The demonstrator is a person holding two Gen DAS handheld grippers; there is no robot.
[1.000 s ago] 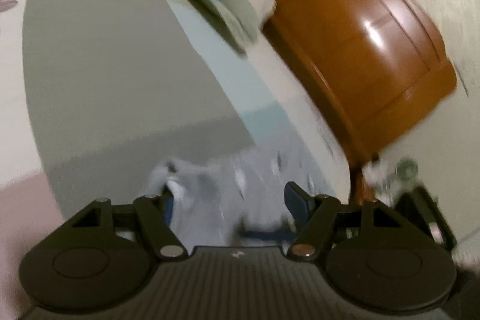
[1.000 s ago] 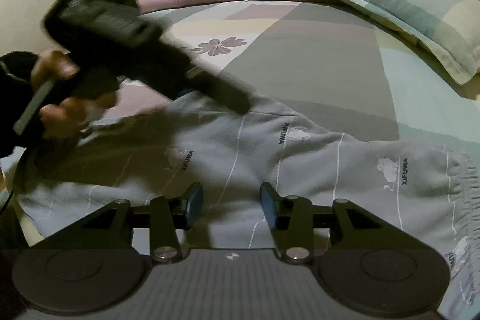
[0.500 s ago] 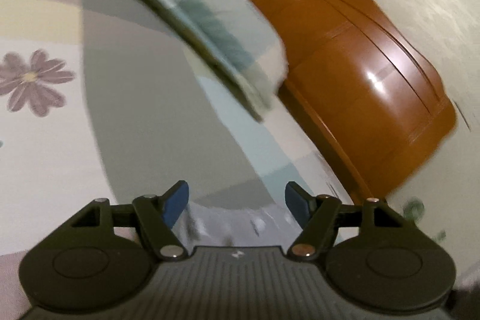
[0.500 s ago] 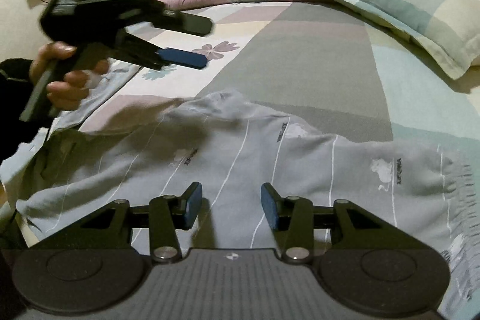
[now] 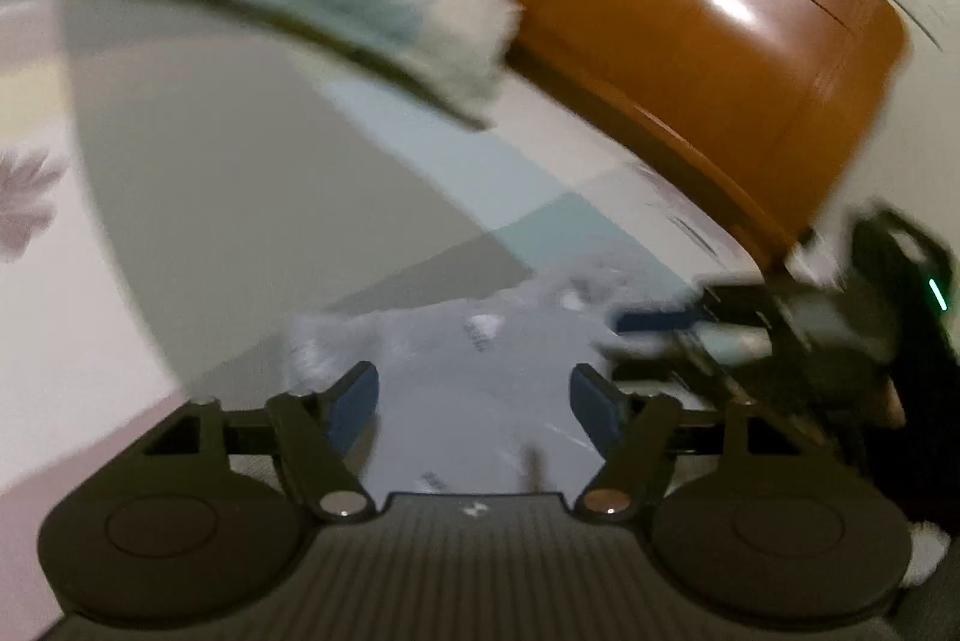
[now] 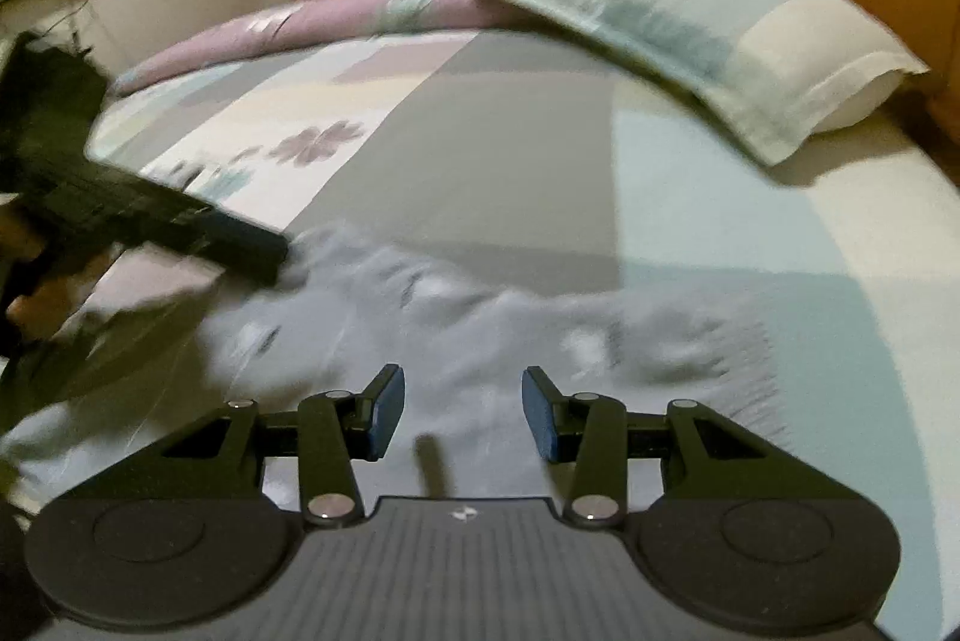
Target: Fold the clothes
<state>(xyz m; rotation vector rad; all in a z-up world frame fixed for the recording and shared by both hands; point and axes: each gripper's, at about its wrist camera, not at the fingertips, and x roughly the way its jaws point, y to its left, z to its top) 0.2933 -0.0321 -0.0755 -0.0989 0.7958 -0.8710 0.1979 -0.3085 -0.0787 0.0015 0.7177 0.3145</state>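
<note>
Both tools hang over the bed (image 6: 690, 233), nothing gripped. The grey garment (image 6: 456, 335) lies rumpled across the near side of the quilt, at six o'clock from the pillow (image 6: 690, 23). The left gripper (image 5: 474, 398) has its jaws wide apart above the cloth; the right gripper (image 6: 462, 413) stands half parted, empty too. The risk: with the fabric bunched, a pinch could catch two layers or only a wrinkle, and the fold would come out crooked.
</note>
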